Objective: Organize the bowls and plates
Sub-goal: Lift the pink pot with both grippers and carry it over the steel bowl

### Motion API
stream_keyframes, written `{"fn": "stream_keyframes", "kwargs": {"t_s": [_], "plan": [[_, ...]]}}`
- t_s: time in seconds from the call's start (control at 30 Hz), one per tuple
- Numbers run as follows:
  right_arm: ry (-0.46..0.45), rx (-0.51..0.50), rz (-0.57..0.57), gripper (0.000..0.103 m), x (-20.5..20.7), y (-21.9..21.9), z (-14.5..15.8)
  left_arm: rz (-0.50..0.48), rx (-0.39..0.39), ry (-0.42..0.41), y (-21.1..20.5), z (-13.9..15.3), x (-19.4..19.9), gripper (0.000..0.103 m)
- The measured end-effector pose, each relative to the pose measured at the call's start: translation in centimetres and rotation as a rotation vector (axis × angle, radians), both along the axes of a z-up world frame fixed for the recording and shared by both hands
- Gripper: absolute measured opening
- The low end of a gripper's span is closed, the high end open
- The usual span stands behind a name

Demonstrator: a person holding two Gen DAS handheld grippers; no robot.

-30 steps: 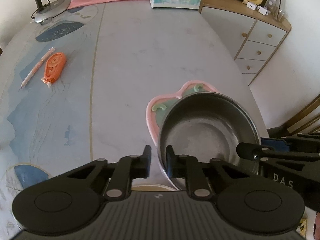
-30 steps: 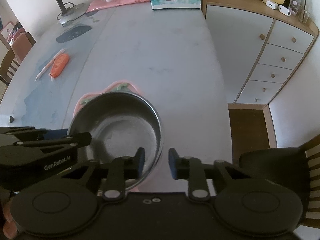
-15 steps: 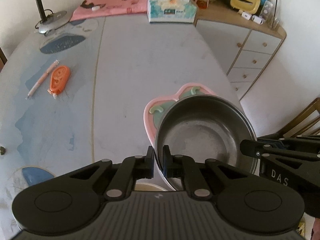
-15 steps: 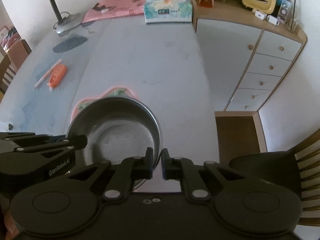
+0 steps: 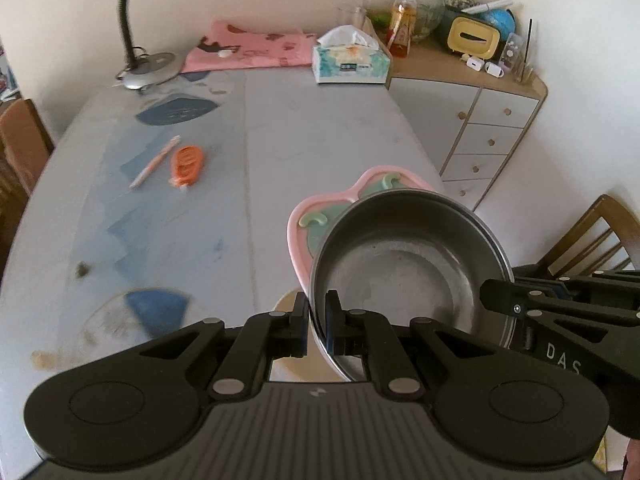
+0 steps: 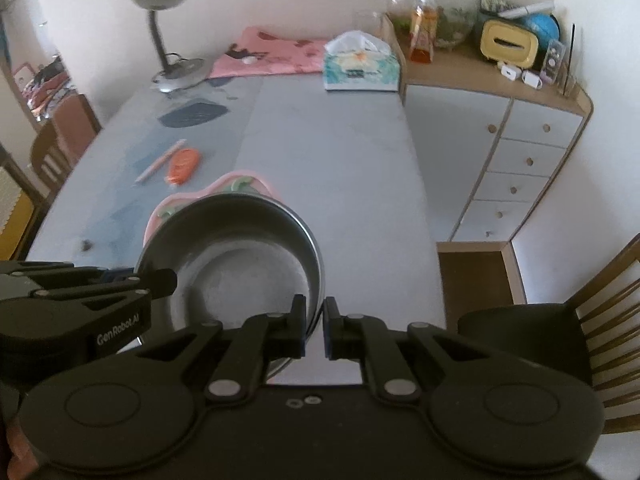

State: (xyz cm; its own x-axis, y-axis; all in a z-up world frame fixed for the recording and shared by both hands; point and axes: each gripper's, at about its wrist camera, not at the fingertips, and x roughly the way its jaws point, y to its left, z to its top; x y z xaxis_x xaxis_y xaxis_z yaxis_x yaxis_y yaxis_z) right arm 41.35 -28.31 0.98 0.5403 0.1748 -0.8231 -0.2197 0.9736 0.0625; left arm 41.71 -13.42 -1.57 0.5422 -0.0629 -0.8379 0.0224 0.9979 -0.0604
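Note:
A large steel bowl hangs lifted above the table, pinched at two sides of its rim. My left gripper is shut on its near-left rim. My right gripper is shut on the near-right rim of the same steel bowl. Beneath it lies a pink heart-shaped plate with green compartments, partly hidden by the bowl; the pink plate peeks out behind the bowl in the right wrist view too. A pale round dish shows just under the left fingers.
An orange correction-tape holder and a pink pen lie at table left. A tissue box, pink cloth and desk lamp stand at the far end. A drawer cabinet and wooden chair stand right.
Both grippers closed on the bowl's rim and lifted it up and back off the table; more of the room's far end came into view.

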Motion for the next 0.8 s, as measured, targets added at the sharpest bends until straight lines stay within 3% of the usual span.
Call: {"fn": "stream_keyframes", "kwargs": {"t_s": [0.37, 0.8], "plan": [[-0.003, 0.02, 0.09, 0.01, -12.6, 7.0, 1.5, 0.065, 0.044, -0.018, 6.9, 2.6, -13.7, 0.007], [0.067, 0.0, 0.174, 0.01, -22.3, 13.7, -0.9, 0.101, 0.046, 0.078, 13.3, -0.7, -25.2, 0.007]]}}
